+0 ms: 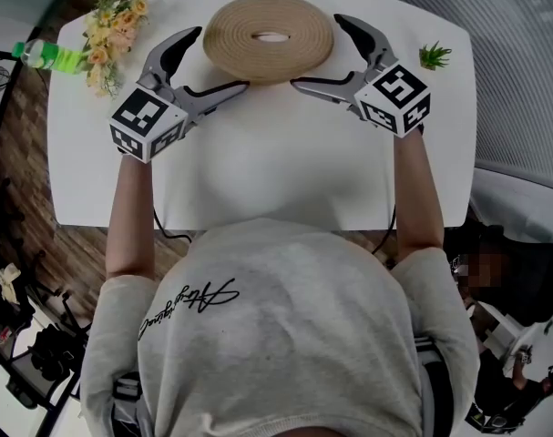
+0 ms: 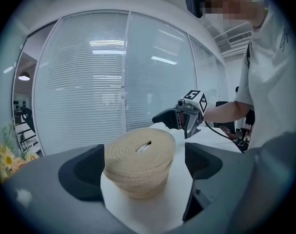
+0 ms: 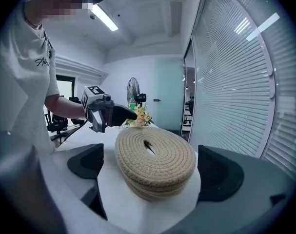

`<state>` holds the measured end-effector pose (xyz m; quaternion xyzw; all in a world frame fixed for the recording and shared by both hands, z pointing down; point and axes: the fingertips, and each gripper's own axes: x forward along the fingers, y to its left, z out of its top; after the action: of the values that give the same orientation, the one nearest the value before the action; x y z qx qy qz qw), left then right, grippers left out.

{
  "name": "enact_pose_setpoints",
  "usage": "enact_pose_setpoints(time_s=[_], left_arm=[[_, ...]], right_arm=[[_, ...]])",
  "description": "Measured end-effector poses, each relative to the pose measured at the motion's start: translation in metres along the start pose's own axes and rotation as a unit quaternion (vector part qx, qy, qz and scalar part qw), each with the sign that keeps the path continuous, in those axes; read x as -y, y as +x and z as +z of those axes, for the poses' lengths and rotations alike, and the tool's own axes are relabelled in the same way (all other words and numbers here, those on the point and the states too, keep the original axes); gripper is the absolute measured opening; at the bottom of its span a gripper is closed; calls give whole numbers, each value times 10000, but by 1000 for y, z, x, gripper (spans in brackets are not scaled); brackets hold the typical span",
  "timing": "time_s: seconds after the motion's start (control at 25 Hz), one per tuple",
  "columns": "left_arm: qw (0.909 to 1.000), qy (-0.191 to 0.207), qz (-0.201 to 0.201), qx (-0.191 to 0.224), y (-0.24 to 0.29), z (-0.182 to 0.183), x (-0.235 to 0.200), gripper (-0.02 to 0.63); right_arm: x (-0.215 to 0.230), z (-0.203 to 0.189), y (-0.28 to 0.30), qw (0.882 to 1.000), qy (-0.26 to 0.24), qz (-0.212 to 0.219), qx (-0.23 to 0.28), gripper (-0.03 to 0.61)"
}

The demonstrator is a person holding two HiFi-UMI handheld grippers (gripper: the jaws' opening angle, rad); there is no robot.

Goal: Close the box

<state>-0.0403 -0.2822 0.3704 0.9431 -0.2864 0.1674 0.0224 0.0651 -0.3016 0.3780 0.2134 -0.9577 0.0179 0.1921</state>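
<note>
Head view: the round woven box point(image 1: 269, 36), lid on, sits at the far middle of the bench point(image 1: 258, 171). The left tongs point(image 1: 218, 59) and right tongs point(image 1: 317, 51) gape wide at its flanks. Left gripper view: the box stands between parted jaws, unclamped. Right gripper view: likewise.

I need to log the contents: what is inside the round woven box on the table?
A woven lid sits on the box and covers it. Only a small slit at the lid's centre is open; the contents cannot be seen.
</note>
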Motion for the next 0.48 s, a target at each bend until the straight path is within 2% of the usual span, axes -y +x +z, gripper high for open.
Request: enact_pose_setpoints(time_s=[0.48], left_arm=[[9992, 59, 162, 356, -20, 24, 28, 499]], right_arm=[[-28, 33, -27, 9986, -82, -224, 482, 590]])
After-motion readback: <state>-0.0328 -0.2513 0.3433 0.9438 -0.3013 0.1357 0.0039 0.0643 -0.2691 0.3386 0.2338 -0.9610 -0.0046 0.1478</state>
